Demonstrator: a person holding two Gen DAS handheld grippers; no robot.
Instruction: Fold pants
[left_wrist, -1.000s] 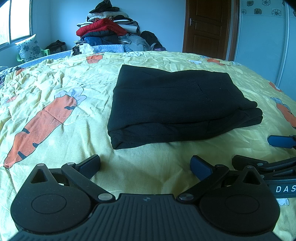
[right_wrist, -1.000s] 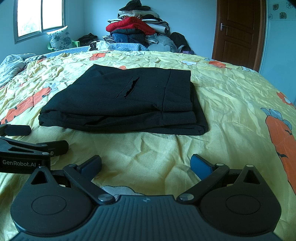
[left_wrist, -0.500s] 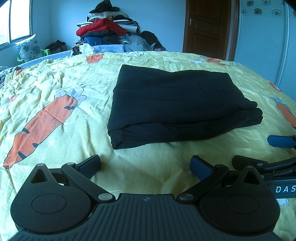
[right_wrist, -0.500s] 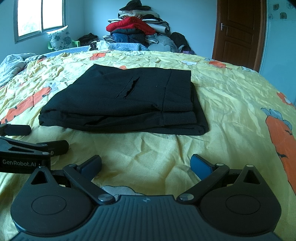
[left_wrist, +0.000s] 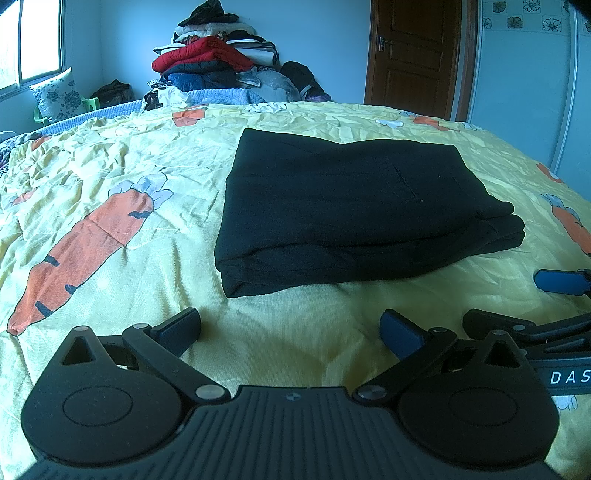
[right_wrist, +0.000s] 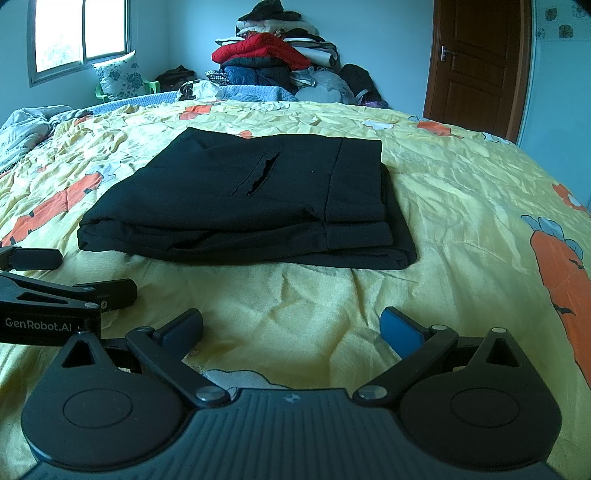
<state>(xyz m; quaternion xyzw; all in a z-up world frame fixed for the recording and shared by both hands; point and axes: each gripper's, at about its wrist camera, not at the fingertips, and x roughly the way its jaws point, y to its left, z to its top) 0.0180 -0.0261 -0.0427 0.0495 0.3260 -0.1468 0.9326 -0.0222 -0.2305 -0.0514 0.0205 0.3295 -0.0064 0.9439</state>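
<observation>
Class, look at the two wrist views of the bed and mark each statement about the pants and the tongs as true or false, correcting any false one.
1. The black pants lie folded in a flat stack on the yellow carrot-print bedspread. True.
2. The left tongs are clamped on a pant leg. False: they are open and hold nothing, short of the pants.
3. The right tongs are open and empty. True.
4. The brown door stands wide open. False: it is closed.
5. A pile of clothes sits beyond the far edge of the bed. True.
</observation>
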